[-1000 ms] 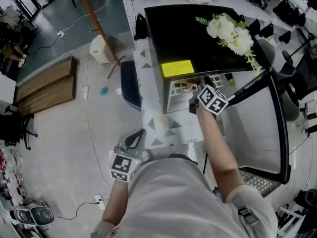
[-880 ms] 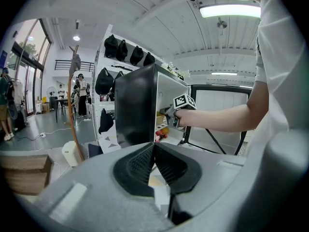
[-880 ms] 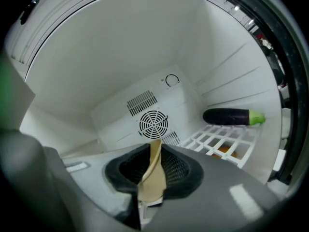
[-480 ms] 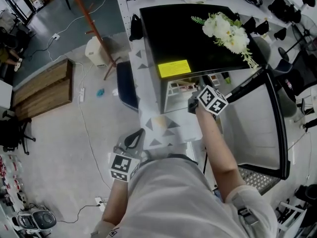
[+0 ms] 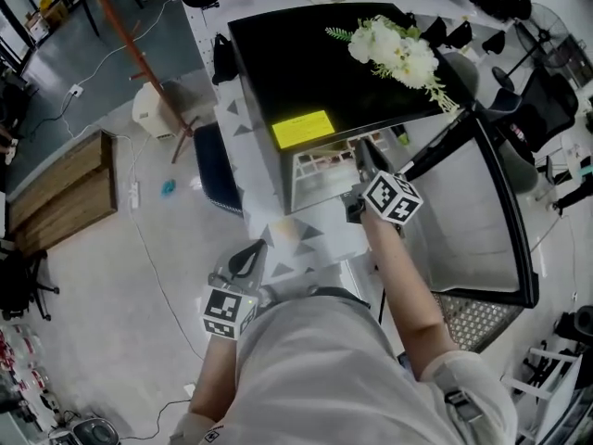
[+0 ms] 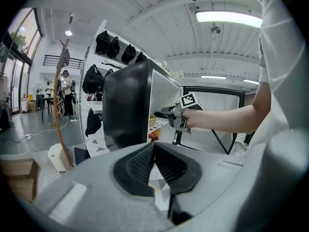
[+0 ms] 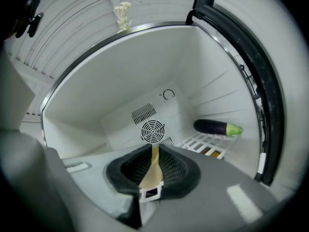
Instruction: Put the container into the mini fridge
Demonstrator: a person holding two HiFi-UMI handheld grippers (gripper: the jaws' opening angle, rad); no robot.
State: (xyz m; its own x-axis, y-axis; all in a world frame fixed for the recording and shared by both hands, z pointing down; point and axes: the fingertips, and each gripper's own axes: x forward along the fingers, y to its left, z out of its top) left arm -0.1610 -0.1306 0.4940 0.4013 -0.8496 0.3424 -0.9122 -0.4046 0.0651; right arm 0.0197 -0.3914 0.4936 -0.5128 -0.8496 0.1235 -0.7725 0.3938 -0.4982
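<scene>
Looking along the right gripper point(image 7: 154, 149), we see its jaws pressed together at the tips with nothing clamped between them. They point into the white inside of the mini fridge point(image 7: 120, 81). Straight beyond the tips sits the round fan grille point(image 7: 153, 131) on the back wall. Beyond the jaws and to their right, a purple eggplant point(image 7: 217, 127) lies on a white wire shelf point(image 7: 200, 141). In the narrow gap behind the tips a tan wedge shows, and we cannot tell what it is. Farther to the right of the jaws runs the dark edge of the open door point(image 7: 251, 71).

In the head view we find the right gripper point(image 5: 361, 151) at the open front of the mini fridge point(image 5: 324, 72), just under its black top. That top carries a yellow label point(image 5: 303, 129) and white flowers point(image 5: 394, 49). The left gripper point(image 5: 246, 260) hangs well apart from the right one, low at the person's side, beside a mat point(image 5: 315, 235) patterned with triangles.

In its own view the left gripper point(image 6: 154, 146) likewise has its jaws closed on each other and holds nothing. Ahead of them stands the dark side of the mini fridge. Beyond them and to the right, the right gripper is held at the opening. Just past that gripper's jaws and a little below them, we make out a pale yellowish boxy thing that may be the container point(image 6: 151, 122), though it is too small for us to be sure.
</scene>
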